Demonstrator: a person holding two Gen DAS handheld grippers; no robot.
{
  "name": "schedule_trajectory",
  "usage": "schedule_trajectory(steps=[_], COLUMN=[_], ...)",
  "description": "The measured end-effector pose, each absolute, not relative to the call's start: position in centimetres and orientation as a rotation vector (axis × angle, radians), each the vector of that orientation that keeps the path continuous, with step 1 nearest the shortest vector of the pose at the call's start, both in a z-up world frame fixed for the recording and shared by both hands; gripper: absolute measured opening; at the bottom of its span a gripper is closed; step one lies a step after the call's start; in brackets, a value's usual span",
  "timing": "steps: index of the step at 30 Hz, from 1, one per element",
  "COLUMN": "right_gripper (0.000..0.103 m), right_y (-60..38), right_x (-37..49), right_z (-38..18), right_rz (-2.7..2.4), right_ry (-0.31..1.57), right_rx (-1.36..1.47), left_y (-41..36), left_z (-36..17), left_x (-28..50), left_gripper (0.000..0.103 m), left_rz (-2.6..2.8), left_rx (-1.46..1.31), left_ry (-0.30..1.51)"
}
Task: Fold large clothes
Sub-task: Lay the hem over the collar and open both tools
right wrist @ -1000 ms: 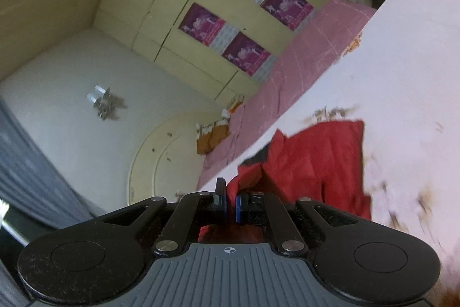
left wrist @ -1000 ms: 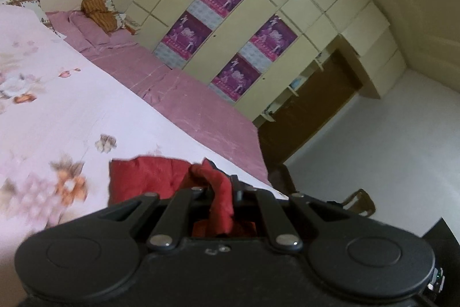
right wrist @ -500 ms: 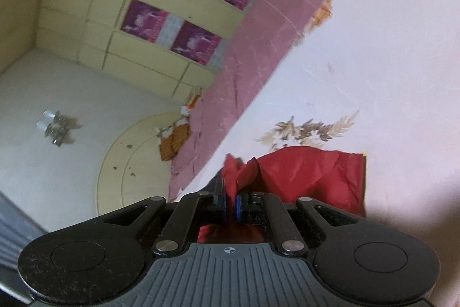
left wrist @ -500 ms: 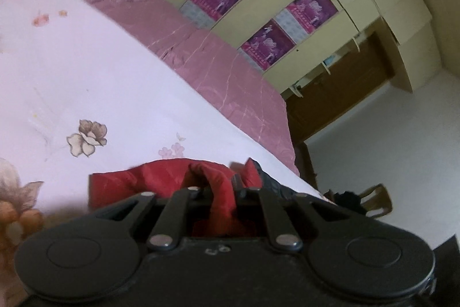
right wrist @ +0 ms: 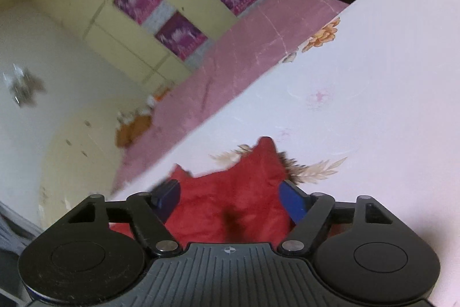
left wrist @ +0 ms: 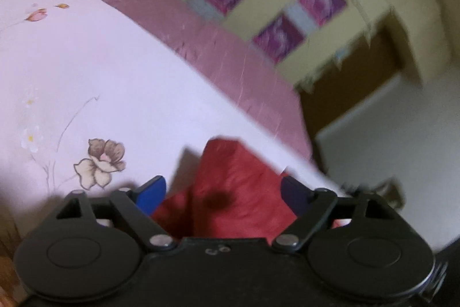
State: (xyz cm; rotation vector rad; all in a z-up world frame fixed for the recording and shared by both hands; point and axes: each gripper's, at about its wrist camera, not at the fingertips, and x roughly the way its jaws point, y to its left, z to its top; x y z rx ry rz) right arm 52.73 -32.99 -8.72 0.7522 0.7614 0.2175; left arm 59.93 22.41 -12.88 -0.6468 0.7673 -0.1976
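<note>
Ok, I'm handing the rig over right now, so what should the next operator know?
Left tool: open, jaws just spread, red garment loose between them, not gripped.
Right tool: open, jaws just spread, the same garment lying between the fingers.
Garment rests bunched on the floral bedsheet, near its edge.
Done: the held fabric has been carried down and let go.
Left: check the fold, flatten it, probably fold again.
</note>
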Motion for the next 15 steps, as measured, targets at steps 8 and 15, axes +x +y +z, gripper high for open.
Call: schedule_trajectory(steps=[8,15], right_gripper=[0.016,0.003], right_y=[-29.7,-28.4], right_x=[55.5,53.4], right_z=[-10.8,-6.7], right_rz=[0.179,0.223], right_ry=[0.877,0.630], right_rx=[0.550,0.396], left_y=[19.2,18.6], left_z=[-13.6,-9.0], left_x=[62.0,60.1], left_gripper=[0.028,0.008], left_rz=[-0.264,-0.271], left_rx=[-0.386,-0.276], left_ry=[0.903,0.632])
